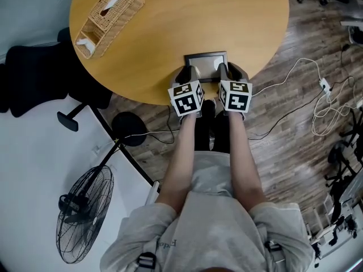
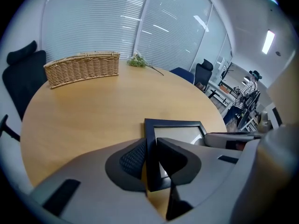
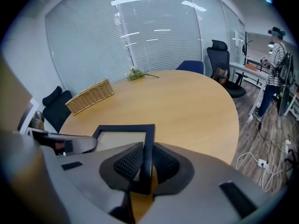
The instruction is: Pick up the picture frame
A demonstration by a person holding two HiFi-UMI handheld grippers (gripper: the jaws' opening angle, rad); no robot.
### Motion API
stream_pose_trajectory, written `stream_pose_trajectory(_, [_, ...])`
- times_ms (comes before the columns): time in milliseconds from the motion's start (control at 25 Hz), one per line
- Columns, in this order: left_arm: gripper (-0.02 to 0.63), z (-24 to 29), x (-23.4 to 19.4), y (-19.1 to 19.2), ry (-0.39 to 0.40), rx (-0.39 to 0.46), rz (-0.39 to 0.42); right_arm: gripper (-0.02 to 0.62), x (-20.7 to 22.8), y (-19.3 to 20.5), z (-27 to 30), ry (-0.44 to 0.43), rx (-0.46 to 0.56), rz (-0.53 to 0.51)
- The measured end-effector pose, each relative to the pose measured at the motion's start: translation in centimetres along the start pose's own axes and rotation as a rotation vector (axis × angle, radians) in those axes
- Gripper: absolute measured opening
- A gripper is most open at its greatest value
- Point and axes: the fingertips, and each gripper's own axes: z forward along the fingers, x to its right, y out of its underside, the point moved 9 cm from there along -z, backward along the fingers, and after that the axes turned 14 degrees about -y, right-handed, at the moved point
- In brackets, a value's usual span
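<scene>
A black picture frame (image 1: 205, 59) with a pale inside lies flat near the front edge of the round wooden table (image 1: 187, 21). My left gripper (image 1: 189, 73) is shut on the frame's left bar (image 2: 150, 139), one pad on each side of it. My right gripper (image 1: 224, 72) is shut on the frame's right bar (image 3: 148, 139) in the same way. In the left gripper view the frame (image 2: 177, 124) stretches off to the right, and in the right gripper view the frame (image 3: 122, 127) stretches off to the left. Both grippers point steeply down, side by side.
A wicker basket (image 1: 108, 17) stands at the table's far left, and a green sprig (image 3: 138, 73) lies at the far edge. A black office chair (image 1: 34, 78), a floor fan (image 1: 85, 211) and loose cables (image 1: 317, 101) are around the table. A person (image 3: 276, 64) stands far right.
</scene>
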Motion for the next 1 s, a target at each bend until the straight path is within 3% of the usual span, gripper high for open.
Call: stream_pose_trajectory(1000, [0.087,-6.5,0.5,-6.6,0.053,0.193,-0.012,0.069,-2.9,-6.8,-5.9,0.025,0.183,-0.079])
